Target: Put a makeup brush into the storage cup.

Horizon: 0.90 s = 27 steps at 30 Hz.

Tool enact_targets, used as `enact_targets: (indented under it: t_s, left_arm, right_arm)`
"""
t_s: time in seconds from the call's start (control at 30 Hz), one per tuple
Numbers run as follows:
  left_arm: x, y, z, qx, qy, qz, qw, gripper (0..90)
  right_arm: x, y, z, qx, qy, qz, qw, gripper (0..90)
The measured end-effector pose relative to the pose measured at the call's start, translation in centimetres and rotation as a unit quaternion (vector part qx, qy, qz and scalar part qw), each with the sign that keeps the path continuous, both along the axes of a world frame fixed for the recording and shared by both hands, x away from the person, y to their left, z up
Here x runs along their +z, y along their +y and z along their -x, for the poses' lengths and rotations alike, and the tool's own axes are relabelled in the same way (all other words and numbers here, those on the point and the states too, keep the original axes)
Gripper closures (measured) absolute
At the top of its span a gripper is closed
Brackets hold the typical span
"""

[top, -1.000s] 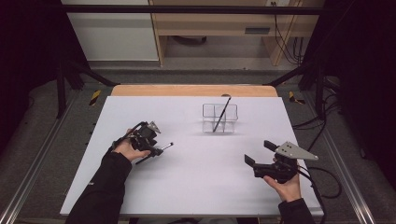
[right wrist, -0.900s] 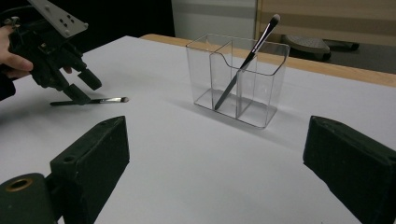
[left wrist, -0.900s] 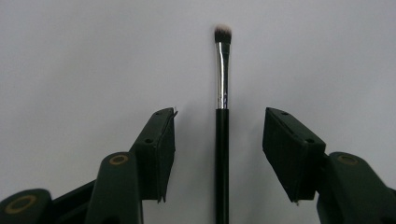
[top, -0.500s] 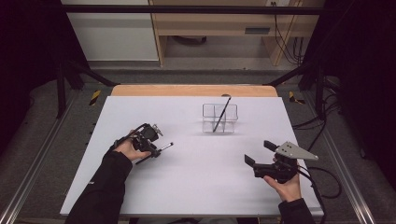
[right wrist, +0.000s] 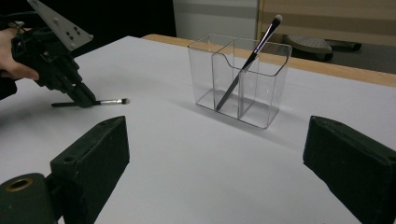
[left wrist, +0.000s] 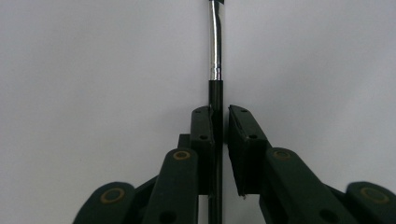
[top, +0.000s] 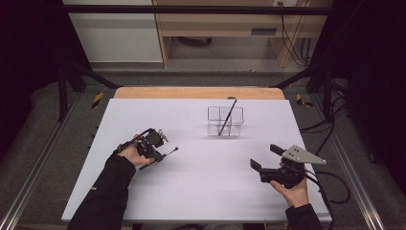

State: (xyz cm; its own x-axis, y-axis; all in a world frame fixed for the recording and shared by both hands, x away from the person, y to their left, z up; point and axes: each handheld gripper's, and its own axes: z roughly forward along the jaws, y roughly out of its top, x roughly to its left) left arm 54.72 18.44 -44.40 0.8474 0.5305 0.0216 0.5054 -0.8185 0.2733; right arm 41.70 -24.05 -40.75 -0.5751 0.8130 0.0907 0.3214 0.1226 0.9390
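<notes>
Between left tongs [left wrist: 220,135], brush [left wrist: 215,56] flat, bristles toward organiser [top: 225,121]

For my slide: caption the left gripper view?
Left claw shut on a makeup brush lying on the white table.

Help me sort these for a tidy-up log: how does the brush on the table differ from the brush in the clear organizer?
The brush on the table lies flat; the brush in the organizer leans tilted, bristles up. The left gripper is shut on the first; the second stands free in the clear organizer. Both are slim, dark-handled makeup brushes.
</notes>
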Motion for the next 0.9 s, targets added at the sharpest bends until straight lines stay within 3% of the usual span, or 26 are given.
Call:
enact_targets:
  t_s: [0.47,0.67,0.9]
  left_arm:
    - [0.04,-0.31,0.17,-0.008,-0.007,-0.012,0.9999,83.7]
    - [0.06,-0.18,0.07,-0.007,-0.004,-0.006,0.9999,83.7]
    - [0.63,-0.32,0.43,-0.010,-0.023,0.008,0.9996,83.8]
  right_arm:
    - [0.01,0.02,-0.01,0.002,0.001,0.001,1.0000,7.2]
    - [-0.02,0.05,-0.03,0.003,0.002,0.001,1.0000,7.2]
    - [0.03,0.00,0.02,0.003,0.001,0.000,1.0000,7.2]
